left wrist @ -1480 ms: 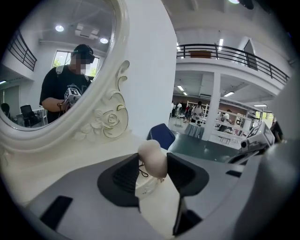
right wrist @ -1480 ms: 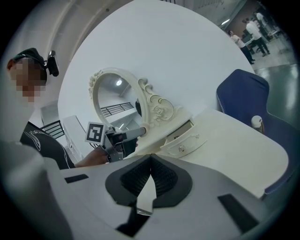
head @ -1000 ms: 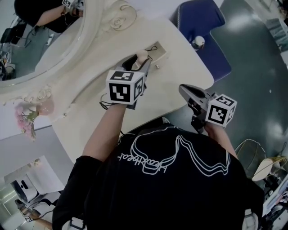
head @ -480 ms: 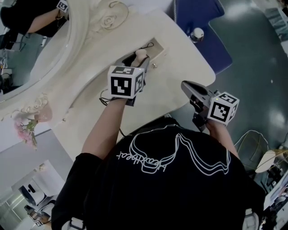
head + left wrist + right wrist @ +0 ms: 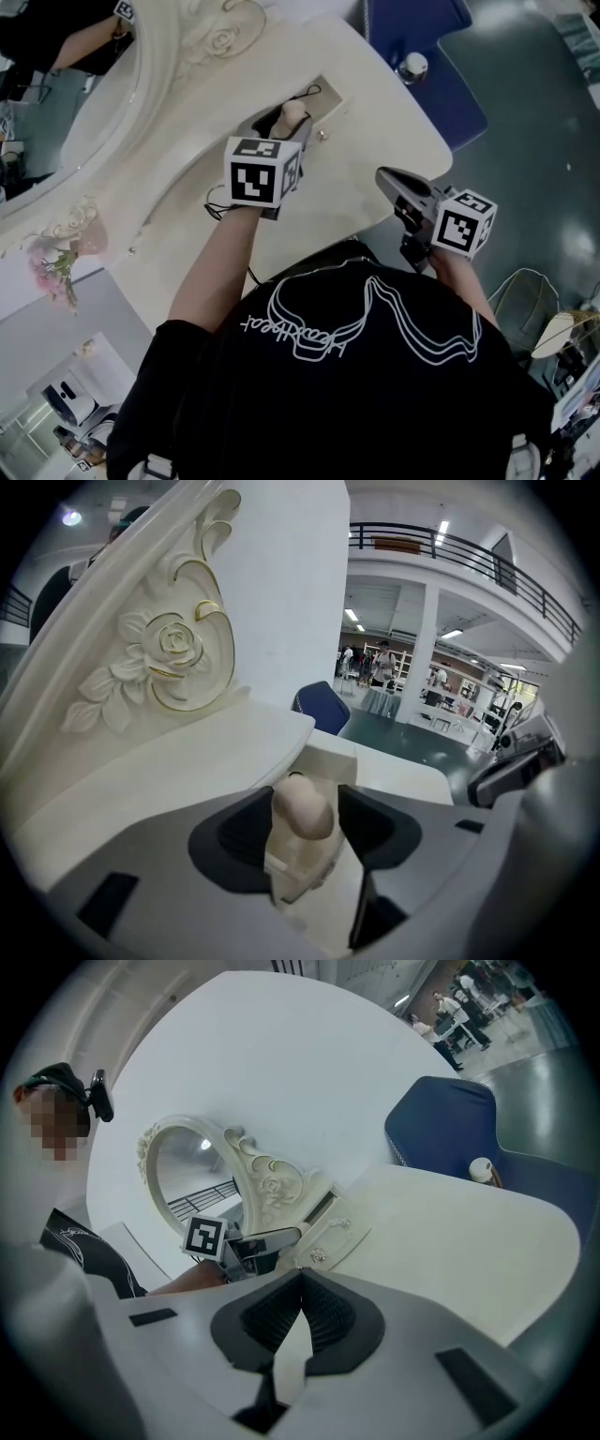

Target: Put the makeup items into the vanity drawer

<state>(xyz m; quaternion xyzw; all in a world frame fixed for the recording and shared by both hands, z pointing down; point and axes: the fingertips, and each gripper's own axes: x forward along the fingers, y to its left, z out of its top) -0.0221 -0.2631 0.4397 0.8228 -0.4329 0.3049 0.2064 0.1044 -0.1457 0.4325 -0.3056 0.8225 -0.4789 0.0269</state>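
**A:** The sponge point(image 5: 302, 810), that beige egg-shaped one, sits right between the jaws of the left gripper point(image 5: 305, 834), over the open drawer point(image 5: 328, 758). The gripper's nose is tilted down into it.

**B:** And the jaws have just been opening. The sponge is in the gap, one pad close against it, with what looks like a sliver of space at the other. I'd call that let go, not squeezed.

**A:** From above, the sponge point(image 5: 293, 114) is just ahead of the left gripper point(image 5: 286, 128), inside the drawer point(image 5: 330, 101) that's set into the tabletop point(image 5: 375, 141). So the drop looks nearly finished.

**B:** To finish well, I'd widen the jaws a touch more so both pads clear the sponge. Then back out along the line the gripper points. A soft sponge clings to rubber and could ride out with it.

**A:** There's also the drawer's near wall, just under the gripper. Lift before pulling back, or it could nudge the drawer.

**B:** The right gripper point(image 5: 300, 1283)?

**A:** It's clamped together with nothing in it. From above, the right gripper point(image 5: 386, 178) hangs off the tabletop's edge, well away from the drawer. It seems free for the next item, though none shows near it.
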